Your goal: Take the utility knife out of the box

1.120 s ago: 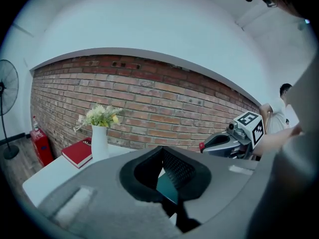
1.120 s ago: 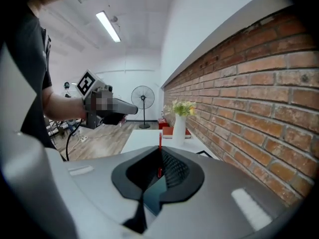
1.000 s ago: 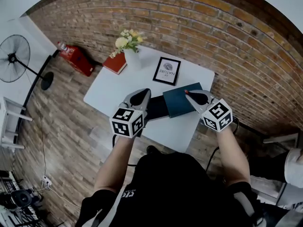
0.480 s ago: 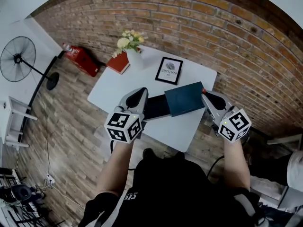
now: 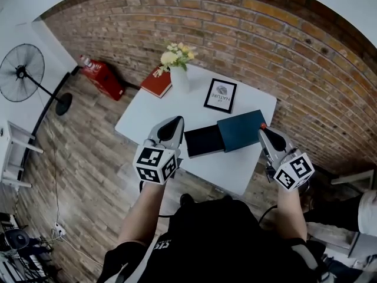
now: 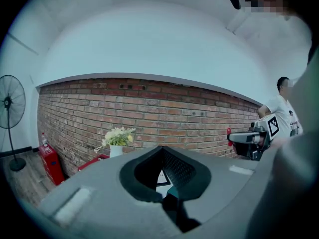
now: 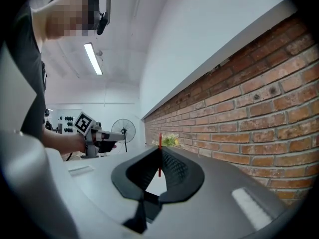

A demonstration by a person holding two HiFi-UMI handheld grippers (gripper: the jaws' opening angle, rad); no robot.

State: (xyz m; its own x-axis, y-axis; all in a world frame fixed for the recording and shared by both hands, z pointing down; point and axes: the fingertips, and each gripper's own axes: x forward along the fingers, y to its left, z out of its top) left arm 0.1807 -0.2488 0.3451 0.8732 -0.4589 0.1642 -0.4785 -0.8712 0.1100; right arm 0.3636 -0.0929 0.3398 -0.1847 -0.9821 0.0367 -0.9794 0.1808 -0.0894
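Note:
On the white table lies a black box tray with its dark teal lid beside it, overlapping at the right. My right gripper hovers just right of the lid, shut on the thin red utility knife. Seen edge-on, the knife shows as a red strip between the closed tips of that gripper. My left gripper hangs left of the tray, shut and with nothing in it. From its own camera the tips meet.
At the table's far side stand a vase of flowers, a red book and a framed card. A fan and a red case are on the floor at left. The brick wall runs behind.
The right gripper has lifted off the lid and swung out to the right with the red knife. The left gripper has drawn back a little from the tray.

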